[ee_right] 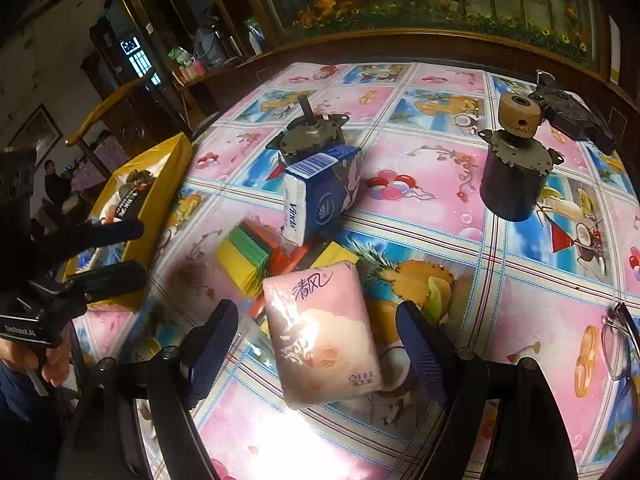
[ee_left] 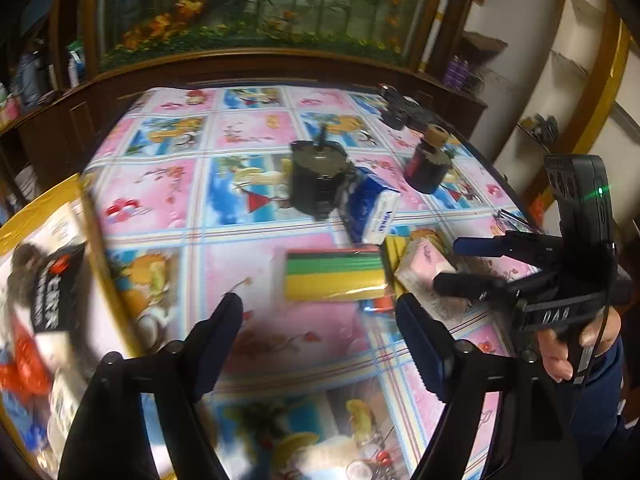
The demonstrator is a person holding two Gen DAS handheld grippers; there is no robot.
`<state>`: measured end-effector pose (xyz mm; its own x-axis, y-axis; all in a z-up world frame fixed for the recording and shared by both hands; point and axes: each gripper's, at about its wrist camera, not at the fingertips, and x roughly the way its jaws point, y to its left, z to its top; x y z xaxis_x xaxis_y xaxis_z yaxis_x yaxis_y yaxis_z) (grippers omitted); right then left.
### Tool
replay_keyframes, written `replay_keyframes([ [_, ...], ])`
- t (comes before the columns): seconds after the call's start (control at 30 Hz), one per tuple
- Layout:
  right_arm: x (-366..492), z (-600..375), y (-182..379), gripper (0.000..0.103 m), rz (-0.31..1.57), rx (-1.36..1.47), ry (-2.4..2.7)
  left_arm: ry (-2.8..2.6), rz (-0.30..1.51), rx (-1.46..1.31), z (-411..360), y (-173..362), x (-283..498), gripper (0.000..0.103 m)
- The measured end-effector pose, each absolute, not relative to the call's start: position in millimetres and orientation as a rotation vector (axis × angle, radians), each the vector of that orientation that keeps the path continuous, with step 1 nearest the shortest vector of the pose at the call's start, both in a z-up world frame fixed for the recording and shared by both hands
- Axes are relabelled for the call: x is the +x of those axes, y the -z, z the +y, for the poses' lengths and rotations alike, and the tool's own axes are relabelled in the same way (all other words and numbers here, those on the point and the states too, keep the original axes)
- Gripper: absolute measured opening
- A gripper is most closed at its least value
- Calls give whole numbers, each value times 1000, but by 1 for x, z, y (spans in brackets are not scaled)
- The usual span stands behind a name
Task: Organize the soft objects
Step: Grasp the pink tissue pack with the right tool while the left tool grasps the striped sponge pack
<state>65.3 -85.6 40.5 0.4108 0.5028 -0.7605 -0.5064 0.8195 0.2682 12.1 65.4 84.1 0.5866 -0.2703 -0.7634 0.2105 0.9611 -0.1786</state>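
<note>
A pink tissue pack (ee_right: 324, 336) lies on the patterned table between the open fingers of my right gripper (ee_right: 318, 344); it also shows in the left wrist view (ee_left: 424, 270). A green-yellow sponge pack (ee_left: 334, 276) lies ahead of my open, empty left gripper (ee_left: 320, 332), and shows in the right wrist view (ee_right: 244, 254). A blue Vinda tissue pack (ee_left: 372, 208) leans on a dark motor (ee_left: 318, 178); the pack (ee_right: 320, 196) also shows in the right view. A yellow box (ee_right: 156, 196) at the table's left holds several items. The right gripper (ee_left: 456, 264) is seen from the left view.
A second motor with a tan wheel (ee_right: 516, 168) stands at the right. A black device (ee_right: 572, 112) lies at the far right edge. Glasses (ee_right: 620, 344) lie near the right edge. The yellow box (ee_left: 48, 208) sits beyond the table's left edge. A wooden cabinet stands behind.
</note>
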Motion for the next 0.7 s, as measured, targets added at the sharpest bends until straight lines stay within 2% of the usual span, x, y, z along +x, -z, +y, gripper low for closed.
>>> replay_keyframes([
  [0.13, 67, -85, -32, 84, 981, -34, -629, 288, 932, -85, 52, -78, 43, 79],
  [0.23, 71, -84, -21, 60, 1033, -39, -621, 284, 945, -112, 51, -71, 66, 79],
  [0.5, 78, -97, -22, 59, 1036, 33, -573, 347, 1043, -285, 65, -33, 116, 79],
  [0.7, 79, -102, -24, 59, 1038, 57, -555, 399, 1093, -245, 58, -25, 89, 79],
])
